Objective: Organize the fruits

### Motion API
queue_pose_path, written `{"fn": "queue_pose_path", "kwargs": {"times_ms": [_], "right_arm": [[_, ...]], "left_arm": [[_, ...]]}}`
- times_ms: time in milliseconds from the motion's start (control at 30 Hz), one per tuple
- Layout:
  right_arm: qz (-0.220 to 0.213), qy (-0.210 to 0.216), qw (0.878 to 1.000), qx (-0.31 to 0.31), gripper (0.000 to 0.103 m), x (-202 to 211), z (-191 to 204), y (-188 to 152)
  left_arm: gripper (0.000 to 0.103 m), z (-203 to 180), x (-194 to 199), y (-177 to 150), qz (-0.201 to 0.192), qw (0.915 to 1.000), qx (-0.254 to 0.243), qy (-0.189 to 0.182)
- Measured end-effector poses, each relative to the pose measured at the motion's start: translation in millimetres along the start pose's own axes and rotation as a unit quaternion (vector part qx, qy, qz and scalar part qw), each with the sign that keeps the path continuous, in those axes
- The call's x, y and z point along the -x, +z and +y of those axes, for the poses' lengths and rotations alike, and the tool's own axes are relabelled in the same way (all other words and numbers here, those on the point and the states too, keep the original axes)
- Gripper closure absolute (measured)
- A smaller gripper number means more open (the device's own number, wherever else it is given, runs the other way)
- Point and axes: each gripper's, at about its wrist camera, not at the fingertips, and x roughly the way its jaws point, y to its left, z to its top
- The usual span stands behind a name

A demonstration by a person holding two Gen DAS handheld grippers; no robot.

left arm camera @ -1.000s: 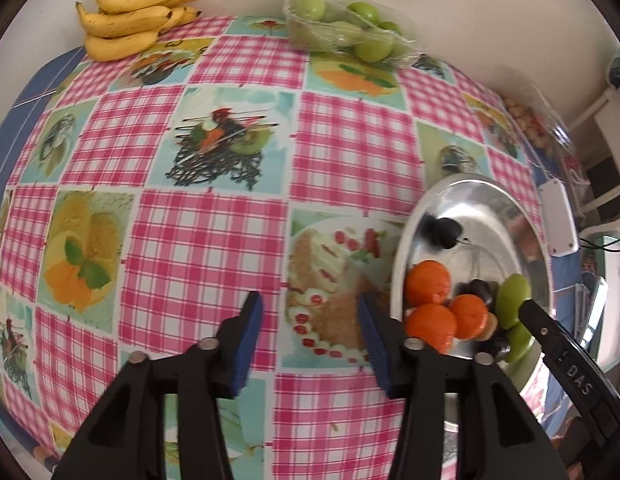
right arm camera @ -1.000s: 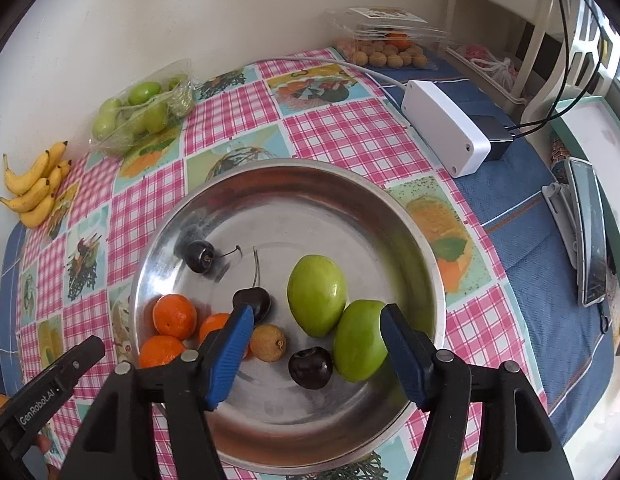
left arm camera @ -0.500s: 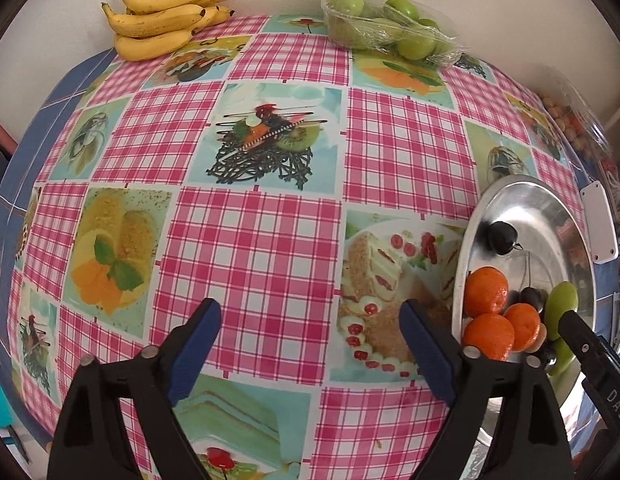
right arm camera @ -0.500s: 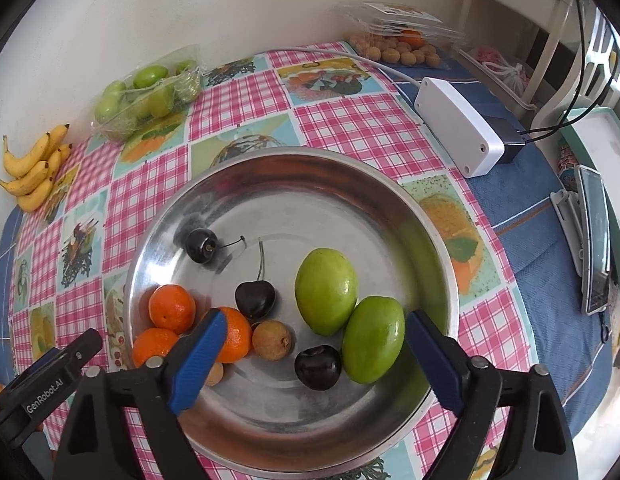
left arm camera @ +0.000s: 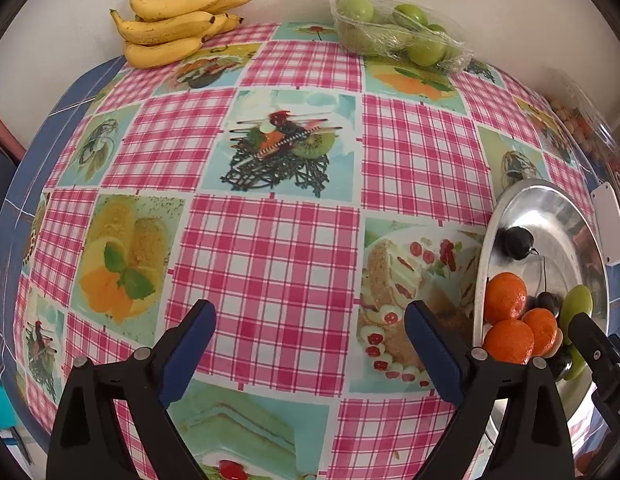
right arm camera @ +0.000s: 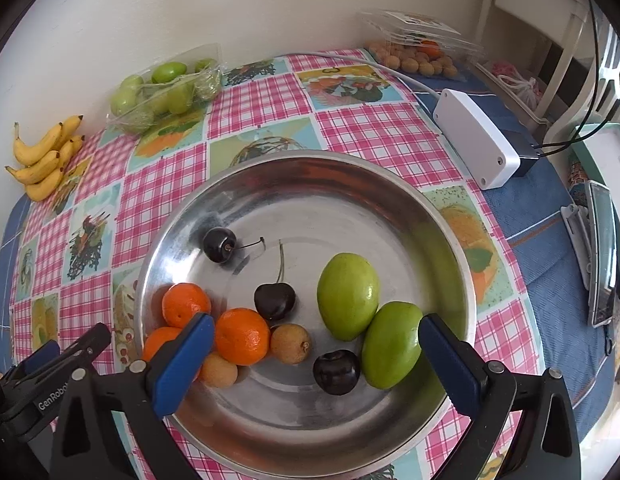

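Note:
A steel bowl on the checked tablecloth holds two green fruits, three tangerines, three dark cherries and two small brown longans. My right gripper hangs over the bowl's near half, its jaws opening wide and its pads touching no fruit. My left gripper hovers over bare tablecloth left of the bowl, its jaws also opening, with nothing between them. A finger of the left gripper shows at the bowl's left in the right wrist view.
Bananas and a wrapped tray of green fruits lie by the wall at the table's far edge. A clear box of longans, a white power box with cables and a phone sit right of the bowl.
Both grippers' jaws have spread much wider. The left wrist view has swung left, so the bowl now sits further toward its right edge. The fruits in the bowl have not moved.

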Motion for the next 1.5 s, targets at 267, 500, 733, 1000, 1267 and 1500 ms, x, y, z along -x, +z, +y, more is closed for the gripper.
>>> {"fn": "queue_pose_path", "kwargs": {"times_ms": [267, 500, 733, 1000, 1267, 1500], "right_arm": [[-0.004, 0.007, 1.000, -0.001, 0.000, 2.1, 3.0, -3.0], [-0.022, 0.011, 1.000, 0.006, 0.000, 14.9, 9.8, -9.0], [-0.034, 0.017, 0.999, 0.015, 0.000, 27.7, 18.5, -22.4], [-0.052, 0.032, 0.998, 0.020, 0.000, 46.7, 24.0, -40.3], [-0.048, 0.039, 0.997, 0.045, 0.000, 58.2, 35.6, -67.8], [-0.041, 0.033, 0.996, 0.066, 0.000, 63.4, 41.8, -82.5]], "left_arm": [[0.008, 11.3, 22.2, -1.0, -0.052, 0.9977, 0.005, 0.043], [0.008, 19.5, 45.7, -10.0, -0.088, 0.9941, 0.009, 0.063], [0.008, 32.3, 63.7, -24.4, -0.095, 0.9935, 0.009, 0.062], [0.008, 48.5, 77.9, -45.3, -0.088, 0.9940, 0.012, 0.064], [0.008, 60.9, 85.4, -71.1, -0.078, 0.9946, 0.007, 0.067], [0.008, 70.7, 83.8, -85.4, -0.064, 0.9958, 0.005, 0.065]]}}
